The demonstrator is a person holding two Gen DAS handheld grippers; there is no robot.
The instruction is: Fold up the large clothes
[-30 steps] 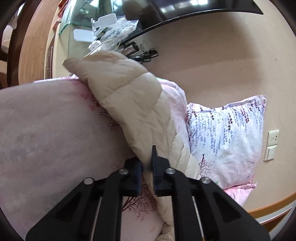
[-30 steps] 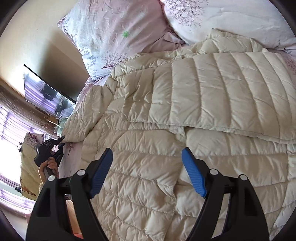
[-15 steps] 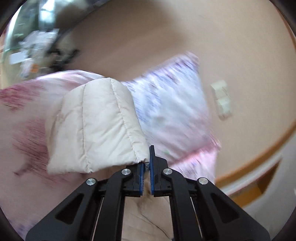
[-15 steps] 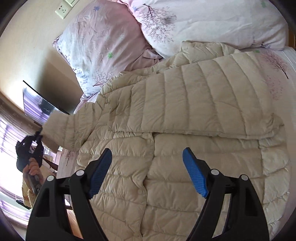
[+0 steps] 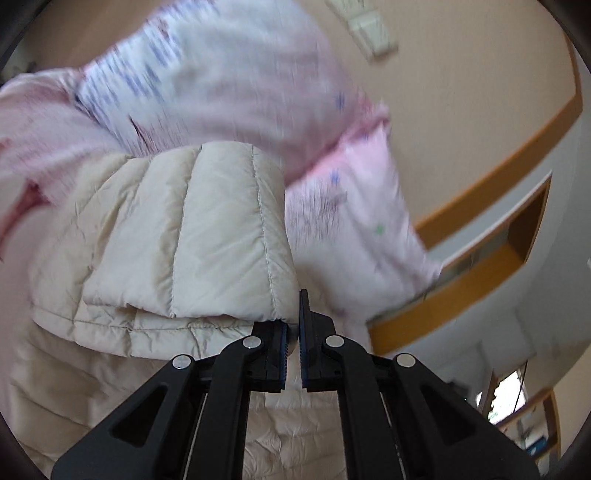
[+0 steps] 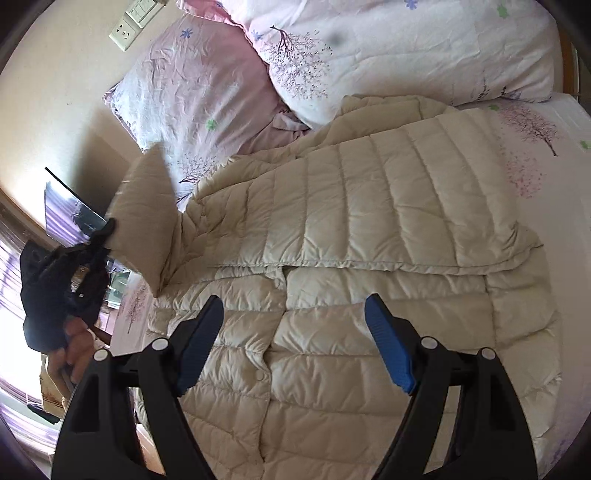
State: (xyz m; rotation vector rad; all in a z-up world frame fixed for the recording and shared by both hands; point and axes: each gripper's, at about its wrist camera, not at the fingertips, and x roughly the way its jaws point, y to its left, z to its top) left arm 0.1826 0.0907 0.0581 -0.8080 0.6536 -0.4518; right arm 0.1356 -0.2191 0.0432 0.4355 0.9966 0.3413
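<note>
Cream quilted down jacket (image 6: 369,229) spread flat across the bed (image 6: 535,155), front up, snap placket running down the middle, collar end toward two floral pillows (image 6: 207,88) at the head. Left gripper (image 5: 293,345) clamped tight on the cuff end of one sleeve (image 5: 192,229), blue pads nearly meeting with a thin edge of fabric pinched between them; sleeve lifted off the bed and folded back over the jacket body, seen from the right wrist view as a raised cream flap (image 6: 146,218) at the jacket's left side, held up beside the nearer pillow. Right gripper (image 6: 295,339) spread wide and holding nothing, poised above the lower front panels, apart from the fabric. Other sleeve laid across the chest, flat. Beige wall behind the pillows with a white socket and switch plate (image 6: 136,22). Pillows and background in the left wrist view blurred.
</note>
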